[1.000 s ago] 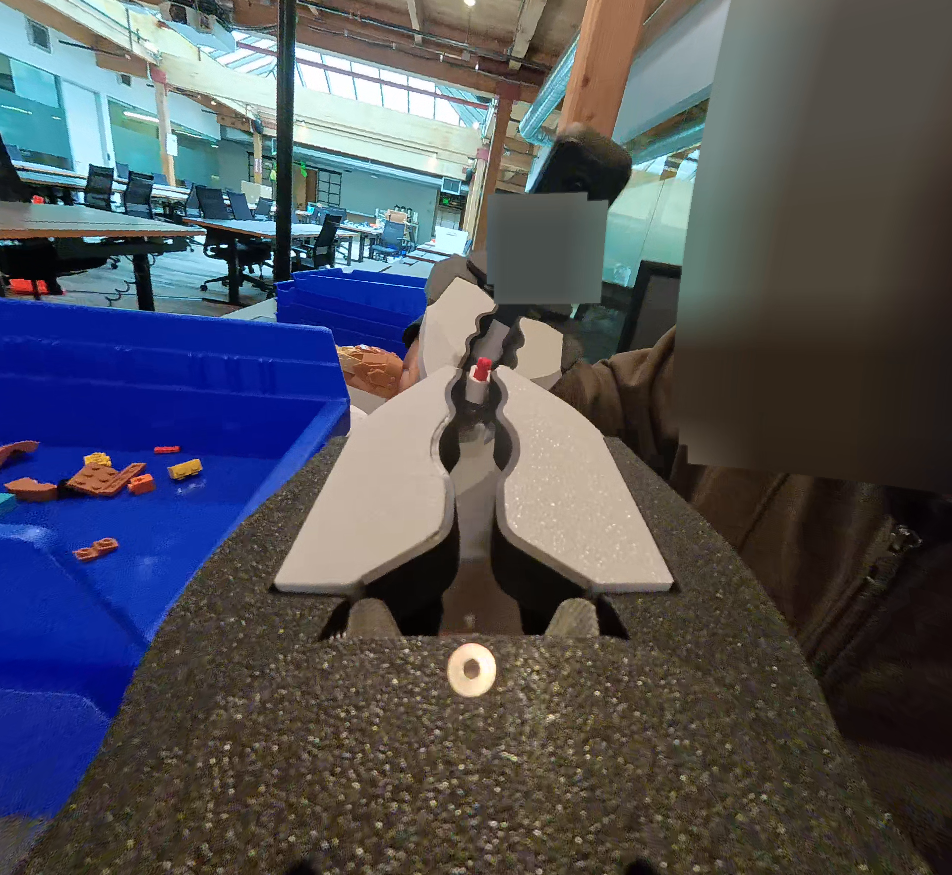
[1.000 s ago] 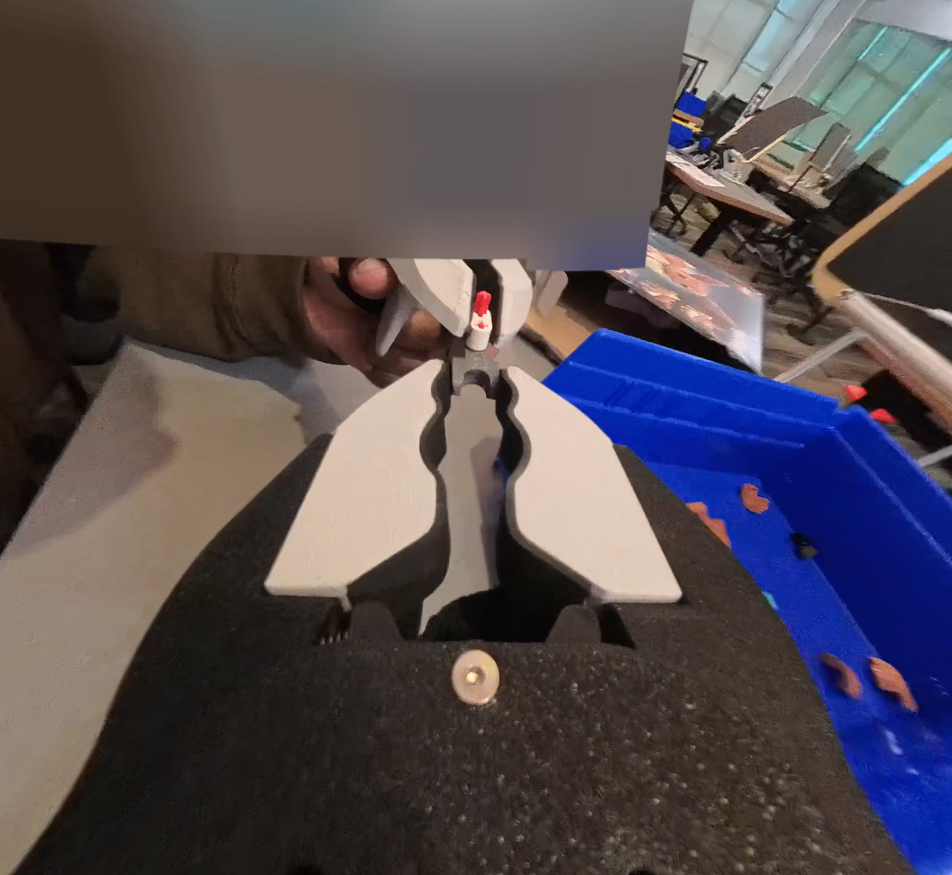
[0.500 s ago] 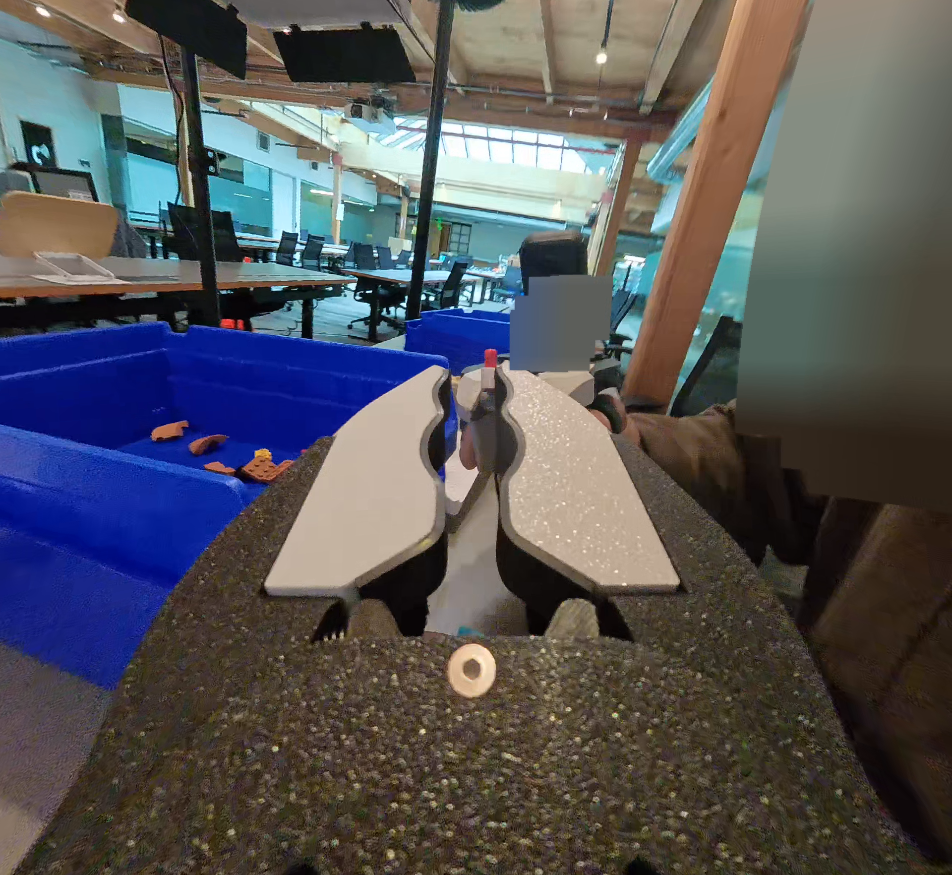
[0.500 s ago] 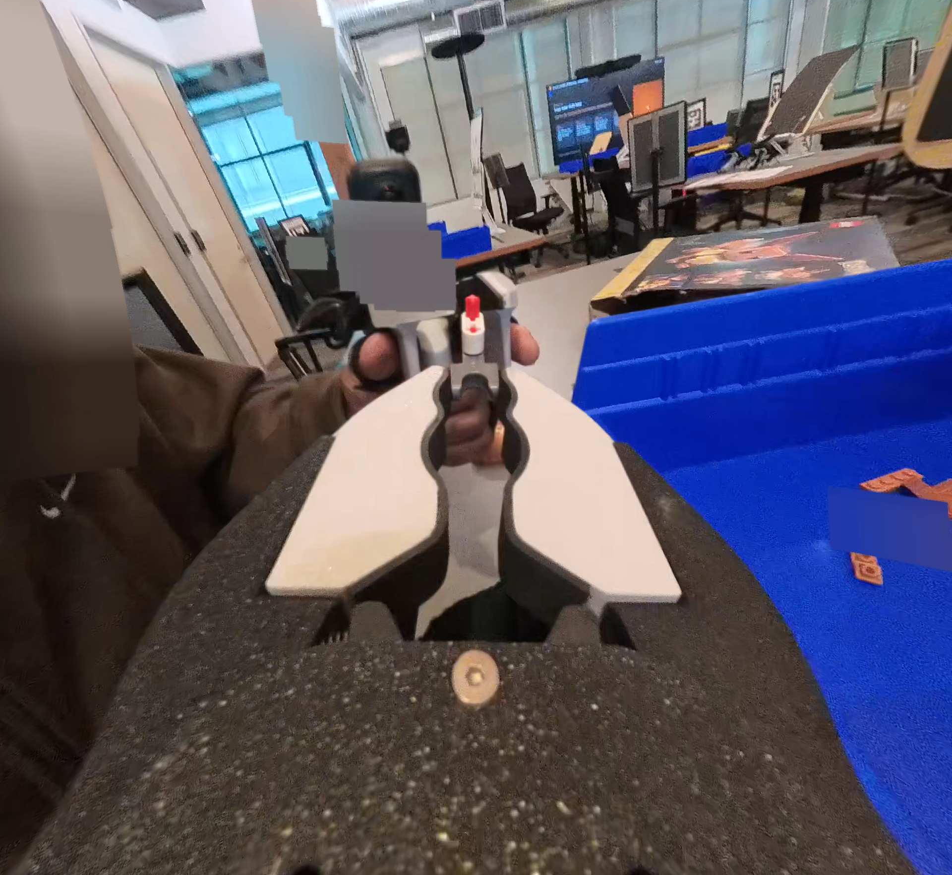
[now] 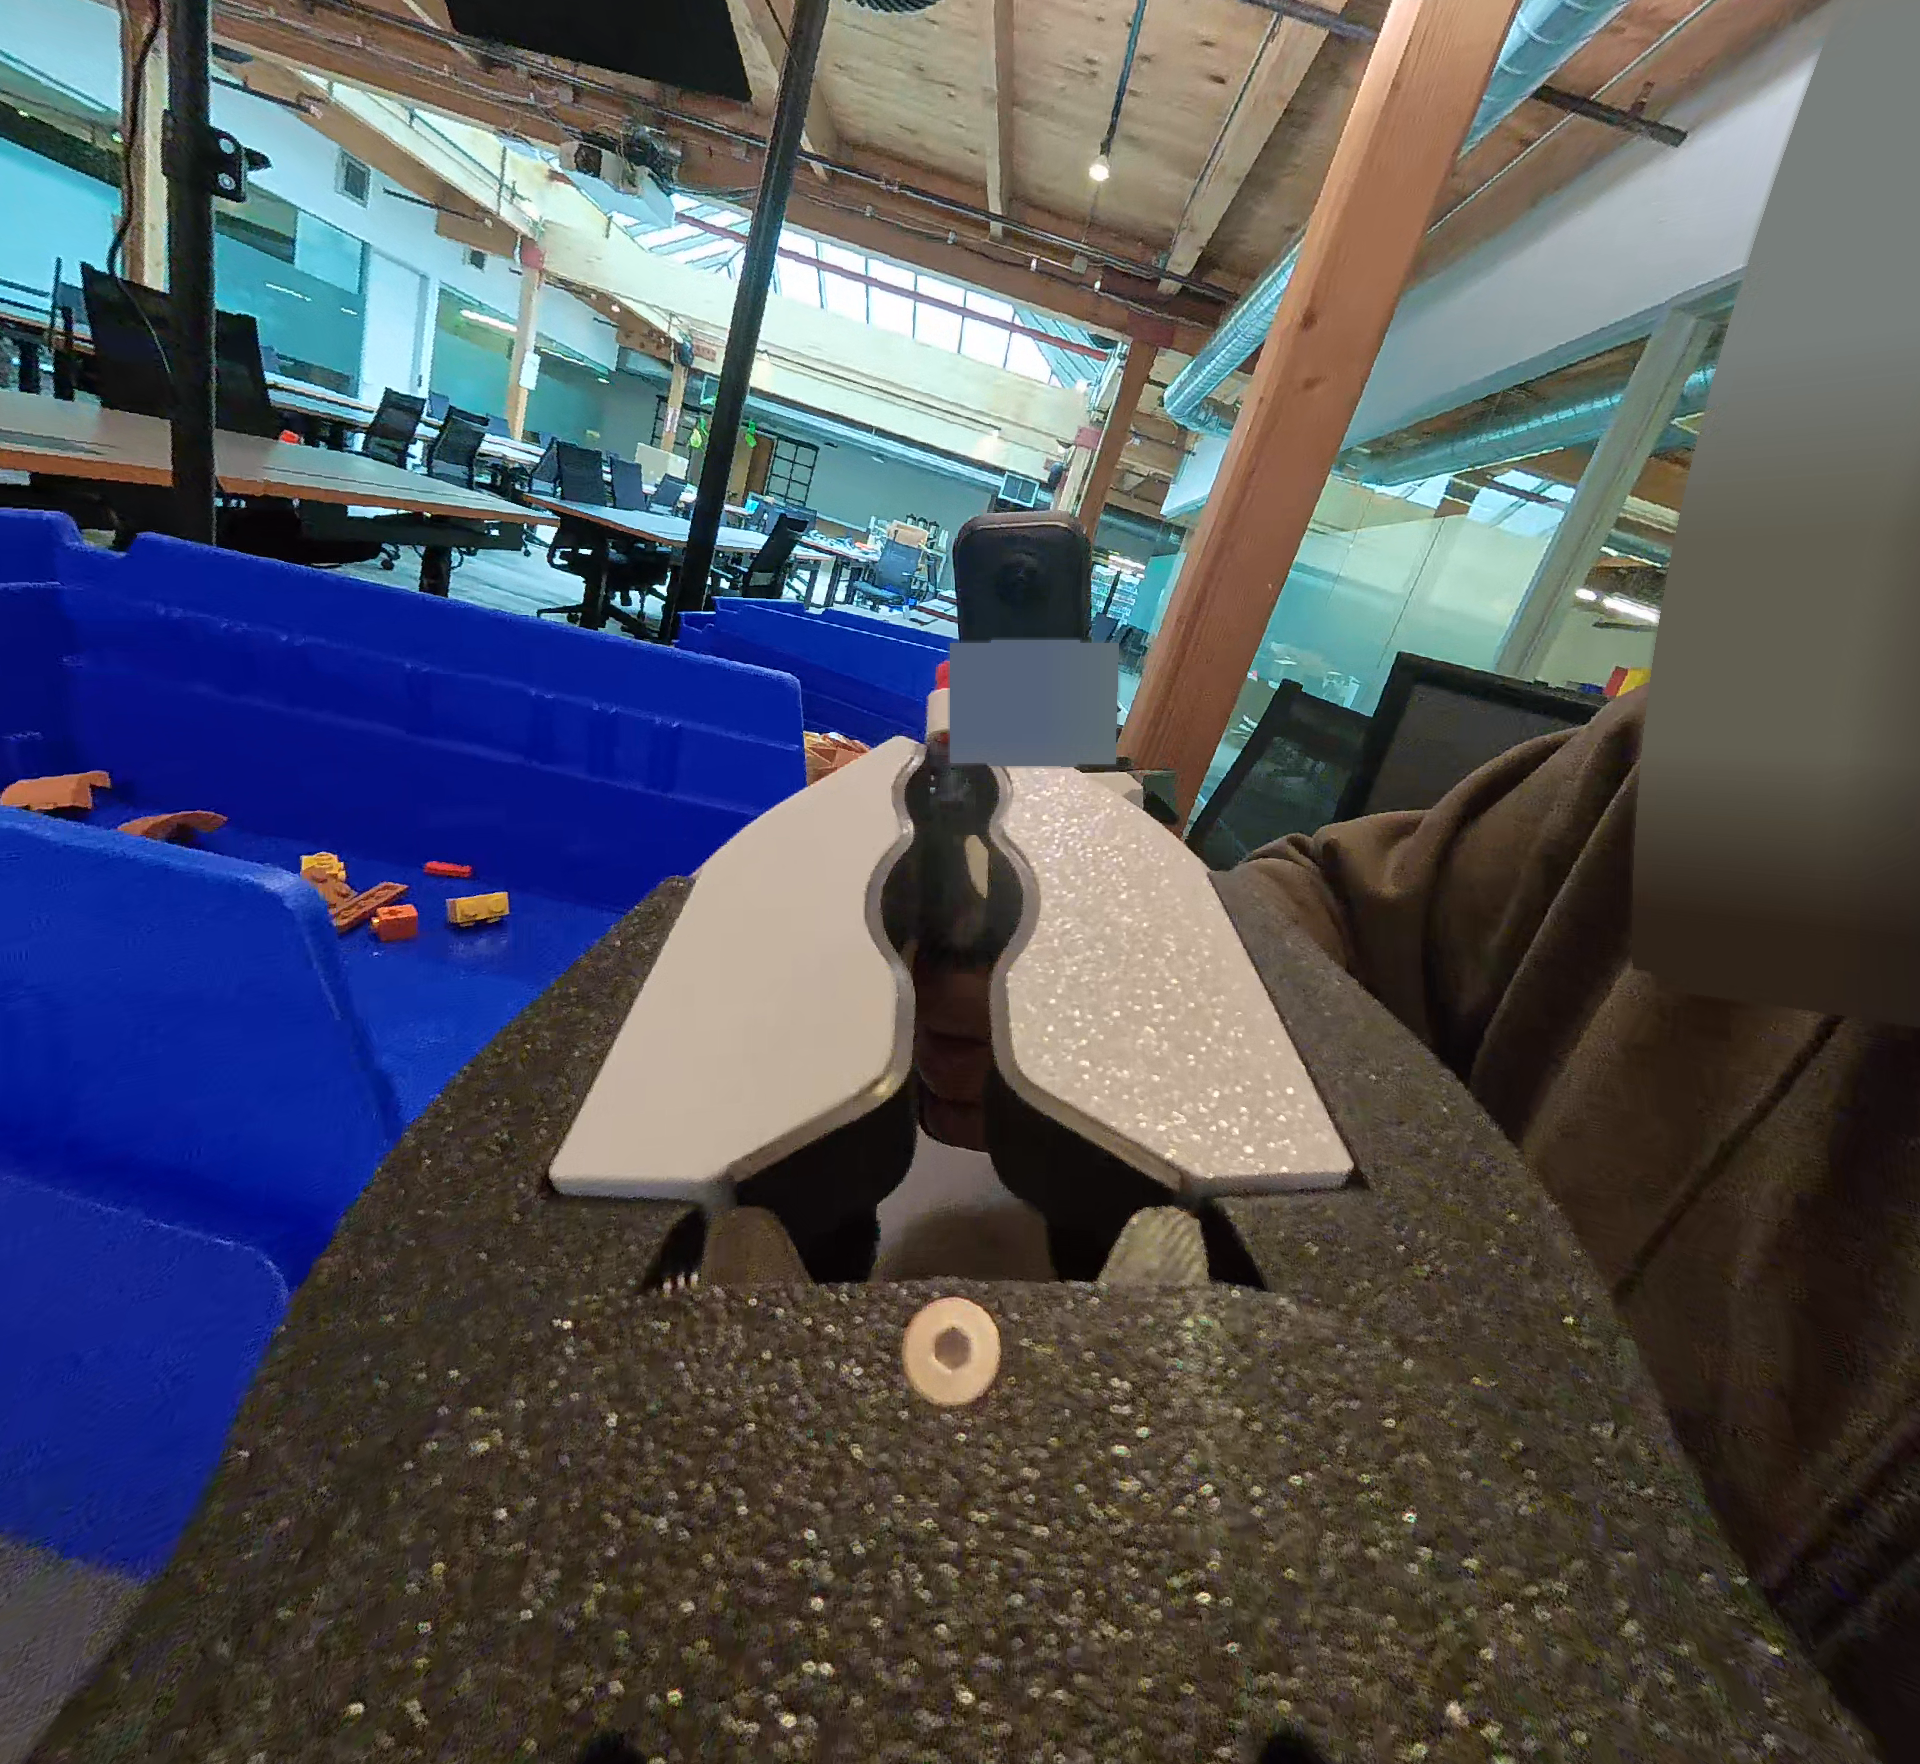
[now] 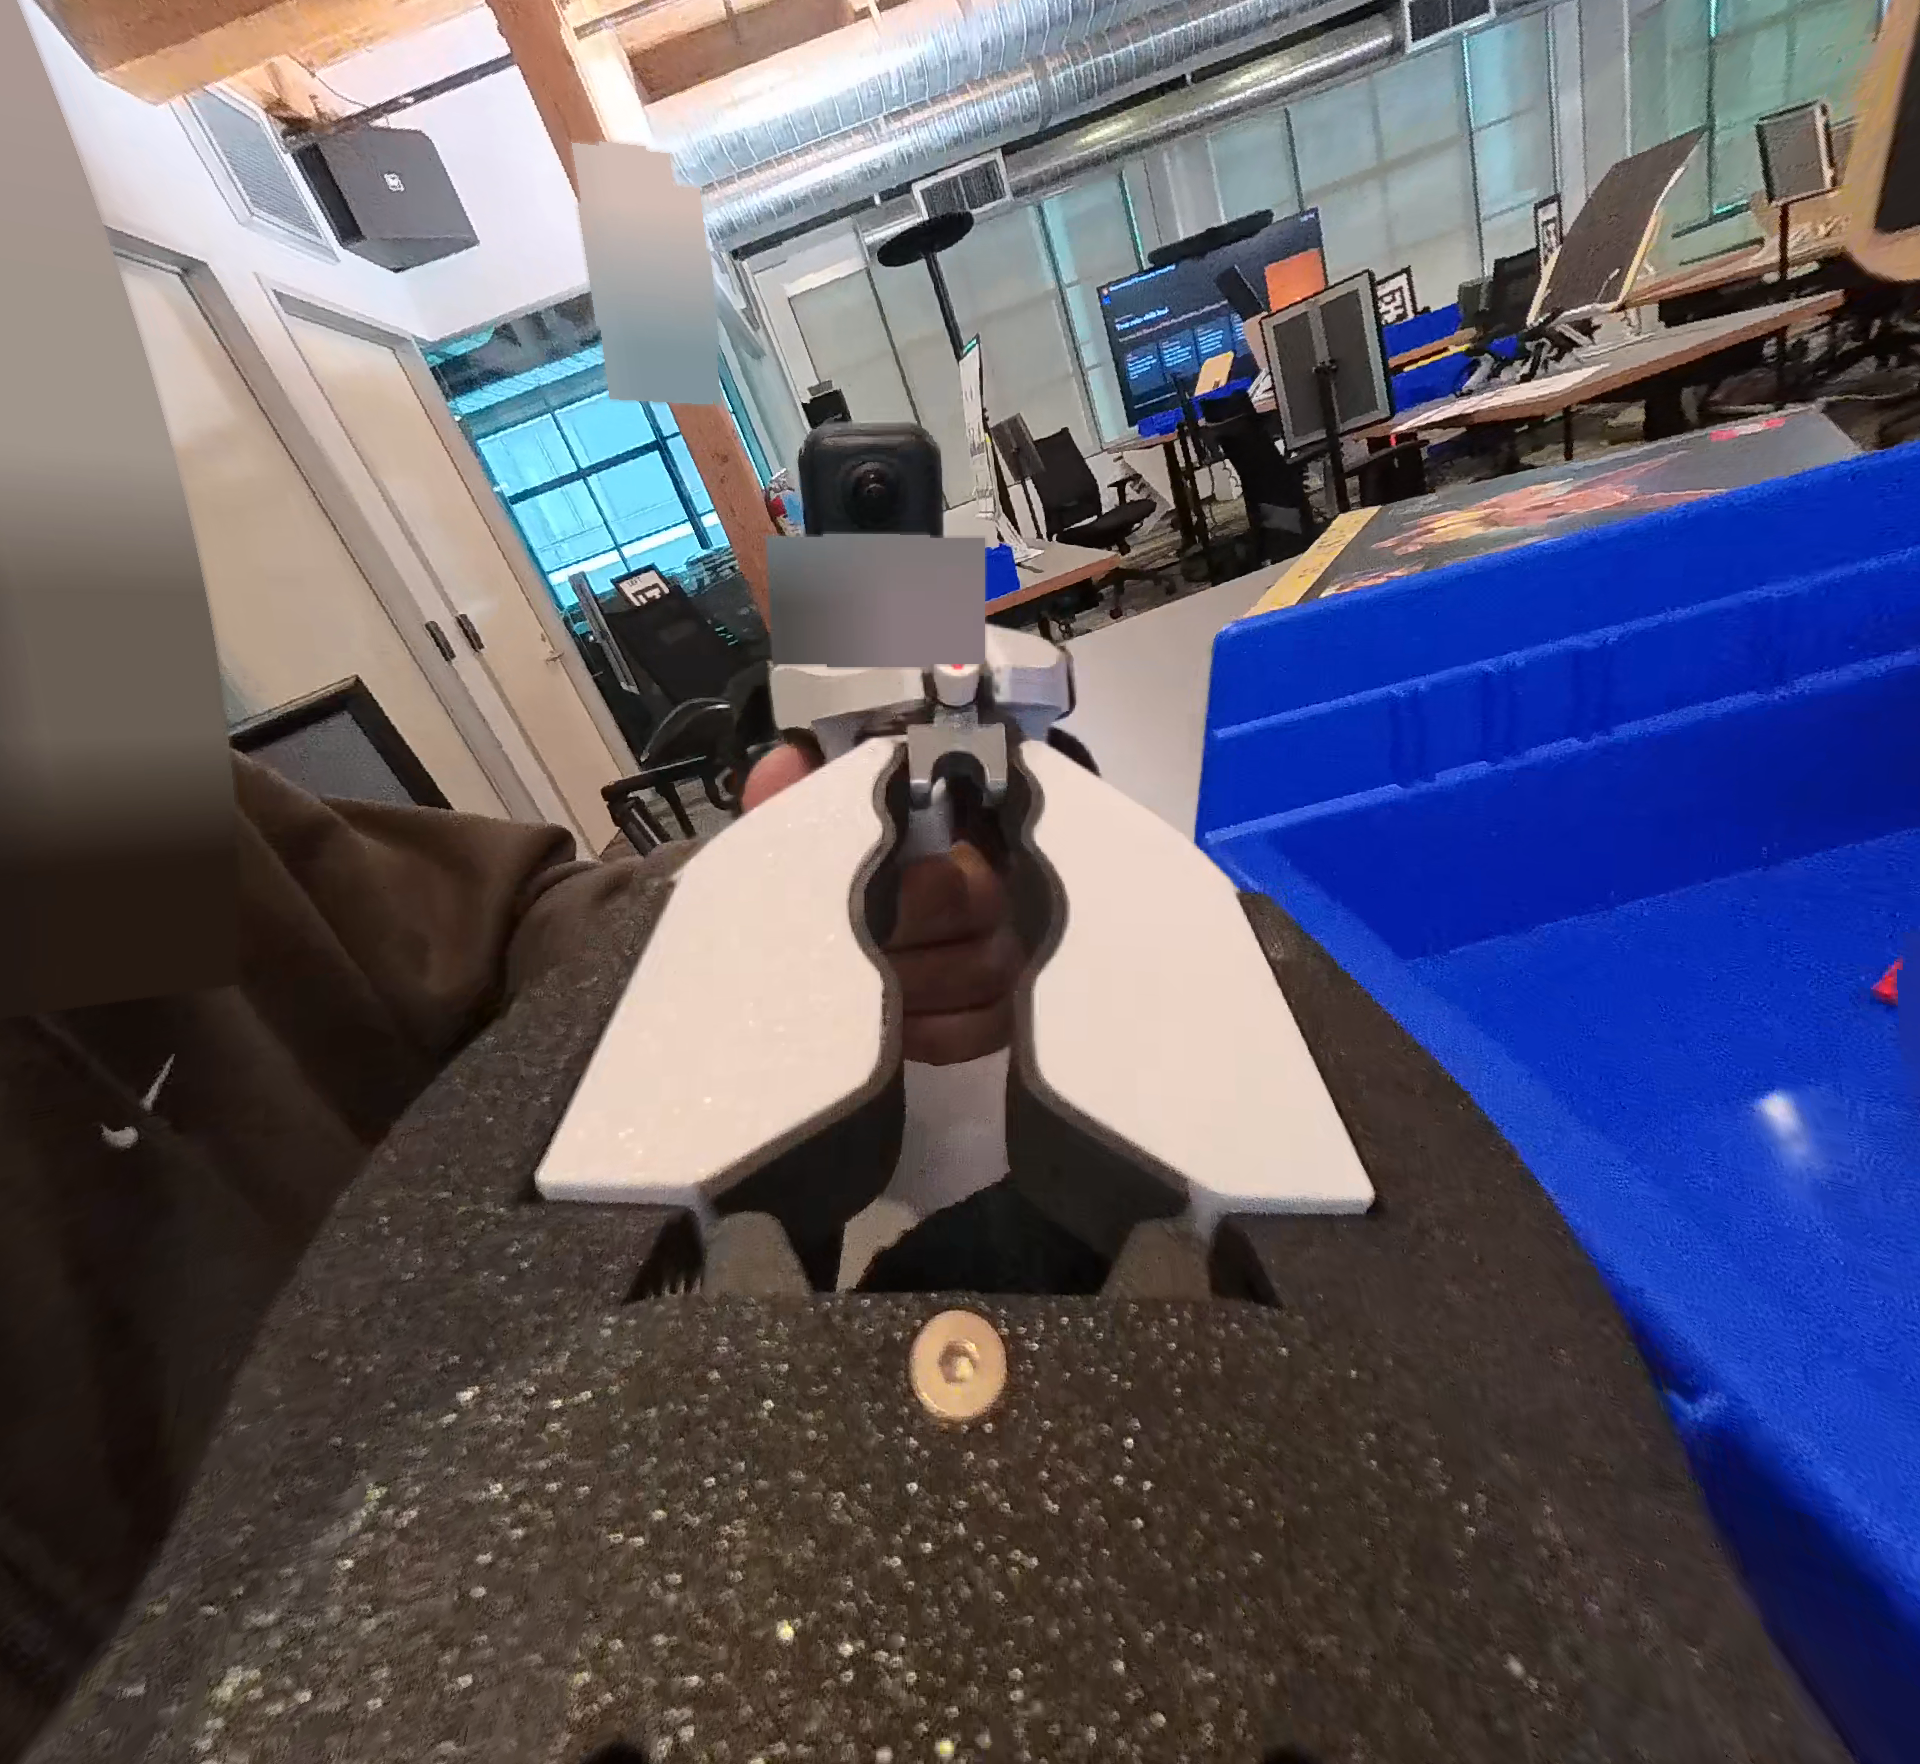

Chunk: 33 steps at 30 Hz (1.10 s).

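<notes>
Compared with half a second earlier: much the same face-to-face pose of the two tools, with the blue bin (image 5: 416, 706) filling more of the left wrist view and the red tip of the peg now half hidden beside a mosaic patch there. Compared with a full second earlier: both views raised from the bin toward the room.

Right gripper (image 6: 956, 764): jaws drawn nearly together, tips clamped on the two sides of a small grey clip piece (image 6: 943, 746). Held clear of the table, just left of a second blue bin (image 6: 1558, 675).

White peg with red tip (image 6: 954, 686): seated on top of the grey clip piece, long axis upright, red end pointing up, crosswise to the reach of the fingers.

Left gripper (image 5: 954, 772): jaws close to shut, only a thin slit at the tips, contents dark and not readable; grip on anything cannot be told. Peg just beyond and above these tips.

Behind the peg in the right wrist view: the hand (image 6: 945, 945) around the left tool. To the right in the left wrist view: a brown sleeve (image 5: 1507, 883).

On the bin floor: loose orange and brown bricks (image 5: 390, 909), well apart from both tools.
</notes>
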Tool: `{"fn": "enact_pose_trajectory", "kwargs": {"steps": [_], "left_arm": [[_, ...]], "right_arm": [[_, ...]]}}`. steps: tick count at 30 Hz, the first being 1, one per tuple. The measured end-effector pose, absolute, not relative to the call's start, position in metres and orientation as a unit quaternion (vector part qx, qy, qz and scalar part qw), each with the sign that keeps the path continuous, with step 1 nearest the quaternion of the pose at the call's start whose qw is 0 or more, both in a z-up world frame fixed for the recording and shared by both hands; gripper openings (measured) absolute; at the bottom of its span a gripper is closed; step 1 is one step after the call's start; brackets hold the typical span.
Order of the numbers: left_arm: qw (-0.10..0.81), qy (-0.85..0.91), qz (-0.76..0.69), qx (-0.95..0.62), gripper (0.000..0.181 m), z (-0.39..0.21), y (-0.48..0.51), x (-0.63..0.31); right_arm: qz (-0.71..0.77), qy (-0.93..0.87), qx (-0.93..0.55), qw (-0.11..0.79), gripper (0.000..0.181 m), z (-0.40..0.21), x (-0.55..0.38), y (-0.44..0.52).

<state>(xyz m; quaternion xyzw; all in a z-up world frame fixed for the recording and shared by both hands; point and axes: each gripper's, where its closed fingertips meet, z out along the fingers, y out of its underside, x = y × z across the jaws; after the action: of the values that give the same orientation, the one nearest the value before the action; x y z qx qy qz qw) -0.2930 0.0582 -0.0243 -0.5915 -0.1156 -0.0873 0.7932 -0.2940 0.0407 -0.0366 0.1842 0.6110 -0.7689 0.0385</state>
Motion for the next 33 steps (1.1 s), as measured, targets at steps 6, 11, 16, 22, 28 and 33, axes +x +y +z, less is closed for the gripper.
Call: {"fn": "enact_pose_trajectory", "kwargs": {"steps": [6, 11, 16, 22, 28, 33], "left_arm": [[0.781, -0.093, -0.062, -0.615, 0.007, -0.018, 0.047, -0.292], [0.733, -0.102, -0.138, -0.658, 0.007, -0.023, 0.038, -0.288], [0.668, -0.108, -0.219, -0.703, 0.007, -0.045, 0.044, -0.276], [0.614, -0.116, -0.219, -0.749, 0.007, -0.07, 0.058, -0.271], [0.582, -0.12, -0.195, -0.78, 0.007, -0.081, 0.064, -0.271], [0.563, -0.127, -0.174, -0.798, 0.007, -0.089, 0.065, -0.273]], "right_arm": [[-0.715, 0.687, 0.123, -0.047, 0.043, -0.048, -0.291, 0.036], [-0.641, 0.734, 0.005, -0.222, 0.044, -0.035, -0.292, 0.052], [-0.538, 0.757, -0.105, -0.355, 0.038, -0.042, -0.289, 0.057], [-0.458, 0.769, -0.168, -0.413, 0.033, -0.064, -0.286, 0.051], [-0.394, 0.765, -0.217, -0.461, 0.025, -0.078, -0.286, 0.05], [-0.351, 0.767, -0.249, -0.477, 0.016, -0.09, -0.285, 0.049]]}}
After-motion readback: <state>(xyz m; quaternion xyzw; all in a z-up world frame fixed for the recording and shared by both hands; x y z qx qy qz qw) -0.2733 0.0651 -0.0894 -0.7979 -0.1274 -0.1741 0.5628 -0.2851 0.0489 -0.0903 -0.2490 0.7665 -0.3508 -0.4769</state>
